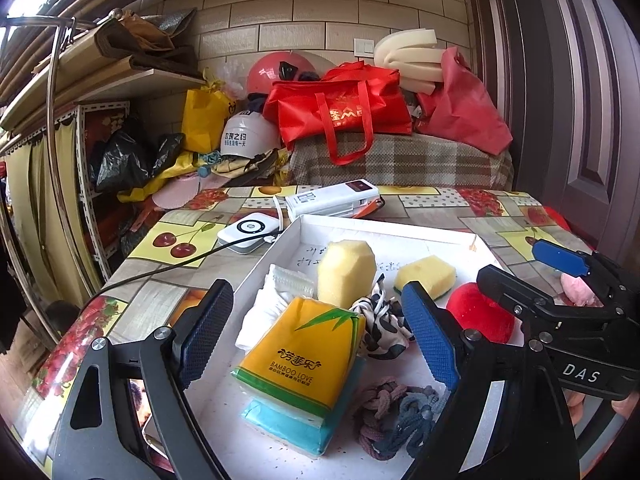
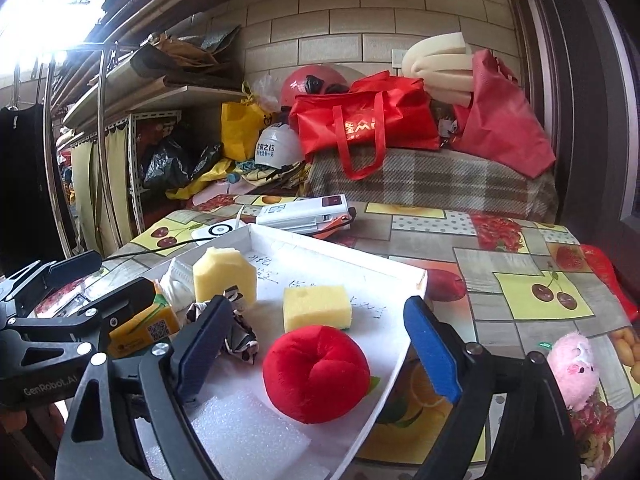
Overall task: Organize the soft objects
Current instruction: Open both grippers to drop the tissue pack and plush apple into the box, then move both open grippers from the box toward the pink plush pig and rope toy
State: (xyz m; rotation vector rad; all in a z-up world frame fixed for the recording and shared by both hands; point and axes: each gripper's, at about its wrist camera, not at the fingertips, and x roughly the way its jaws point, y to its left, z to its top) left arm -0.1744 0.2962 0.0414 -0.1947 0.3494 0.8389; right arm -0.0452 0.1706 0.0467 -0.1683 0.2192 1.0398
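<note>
A white tray (image 1: 400,232) on the fruit-print table holds soft things. A yellow tissue pack (image 1: 304,356) lies between the fingers of my left gripper (image 1: 320,336), which is open and clear of it on both sides. Behind it are a tall yellow sponge (image 1: 346,272), a flat yellow sponge (image 1: 426,274), a black-and-white scrunchie (image 1: 380,320), a white mask (image 1: 288,280) and braided hair ties (image 1: 392,412). My right gripper (image 2: 318,346) is open around a red plush apple (image 2: 316,372) without touching it. A white foam sheet (image 2: 248,432) lies by the apple.
A pink plush toy (image 2: 572,368) sits on the table right of the tray. Behind the tray lie a white power bank (image 1: 336,198) and a small white device (image 1: 248,232) with a black cable. Beyond the table are red bags (image 1: 340,108), helmets and shelves; a door stands on the right.
</note>
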